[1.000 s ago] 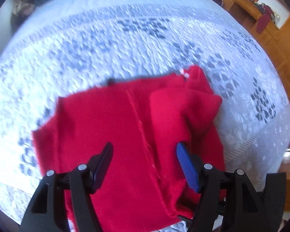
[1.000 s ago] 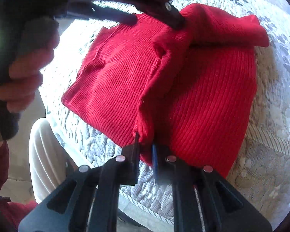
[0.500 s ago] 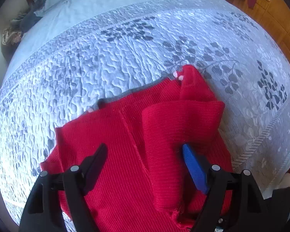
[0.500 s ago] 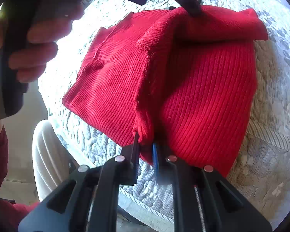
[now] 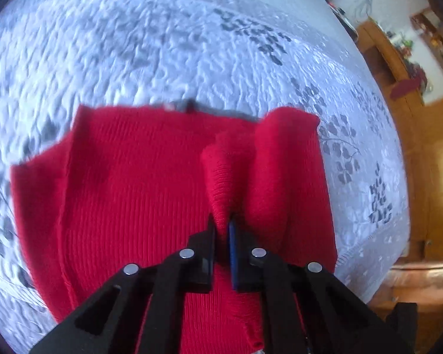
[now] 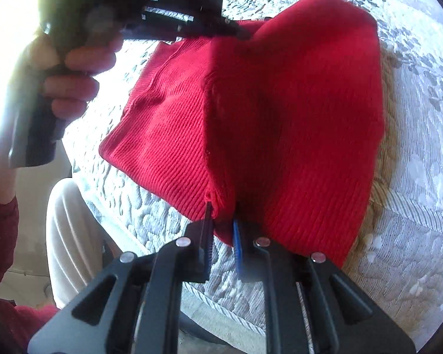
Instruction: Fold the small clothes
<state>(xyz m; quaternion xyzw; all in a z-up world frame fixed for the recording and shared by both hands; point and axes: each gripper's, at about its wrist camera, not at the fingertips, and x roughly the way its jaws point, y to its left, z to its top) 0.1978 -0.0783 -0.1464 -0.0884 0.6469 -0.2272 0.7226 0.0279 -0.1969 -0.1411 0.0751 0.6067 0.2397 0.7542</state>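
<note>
My left gripper [image 5: 221, 230] has just been closing and now pinches a raised ridge of the red ribbed knit garment [image 5: 138, 194], which lies on the white quilted bedspread [image 5: 162, 59]. My right gripper [image 6: 221, 221] is clamped on the hem at 6 o'clock. Risk: the thin pinch slips (knit stretches), or 2 layers bunch, skewing the fold.

The bedspread [image 5: 162, 44] is motion-blurred; shelf clutter [image 5: 410, 67] (far right) is too small to identify.

A bed [image 5: 168, 44] under a white quilted cover with grey leaf prints is carrying a red ribbed knit garment [image 5: 138, 194], lying partly folded near its edge.
</note>
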